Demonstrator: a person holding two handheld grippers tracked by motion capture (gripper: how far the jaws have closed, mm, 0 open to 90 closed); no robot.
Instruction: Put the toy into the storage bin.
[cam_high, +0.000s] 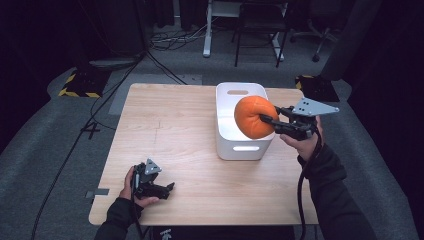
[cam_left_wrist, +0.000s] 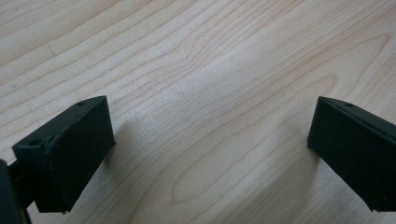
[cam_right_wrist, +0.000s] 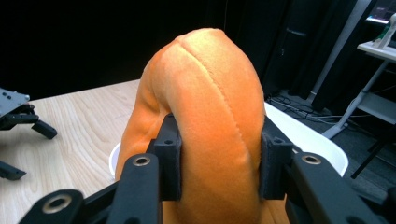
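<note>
No brand, label or legible writing showed on anything. The right tool (cam_high: 266, 120) was clamped on an orange plush toy (cam_high: 255, 116), its black jaws pressing into both sides of the soft body so that the fabric bulged around them. The toy was rounded and plump, covered in short velvety pile, with a stitched seam running over its top in the right gripper view (cam_right_wrist: 205, 135). It hung above the white bin (cam_high: 227, 137), over the bin's right half, held clear of the worktop (cam_high: 170, 130). The bin was smooth, matte plastic, rectangular with rounded corners and a slot handle cut into each end wall. The worktop was pale wood with long wavy grain and a rounded edge. The left tool (cam_high: 165, 190) rested low on the worktop near its front left corner, its blocky black jaws standing wide apart over bare wood (cam_left_wrist: 210, 107) with nothing between them. A grey three-cornered metal plate sat on top of each tool.
</note>
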